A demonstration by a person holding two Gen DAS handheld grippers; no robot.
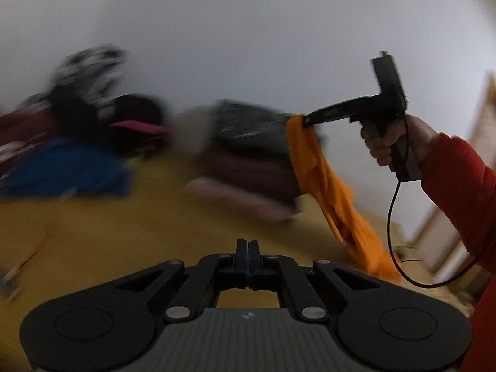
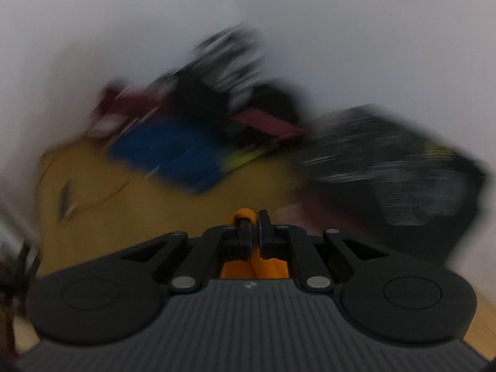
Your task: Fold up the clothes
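Observation:
An orange garment (image 1: pixel 334 192) hangs in the air from my right gripper (image 1: pixel 305 121), which is shut on its top edge at the right of the left wrist view. In the right wrist view the same orange cloth (image 2: pixel 252 266) shows pinched between the right gripper's (image 2: pixel 253 217) fingers. My left gripper (image 1: pixel 247 243) is shut and empty, low over the yellow table (image 1: pixel 124 241), left of the hanging garment. Both views are blurred by motion.
A heap of clothes lies at the back by the white wall: a blue garment (image 1: pixel 68 167), dark red and black pieces (image 1: pixel 93 114), and a folded dark stack (image 1: pixel 248 155). A black cable (image 1: pixel 393 232) hangs from the right gripper's handle.

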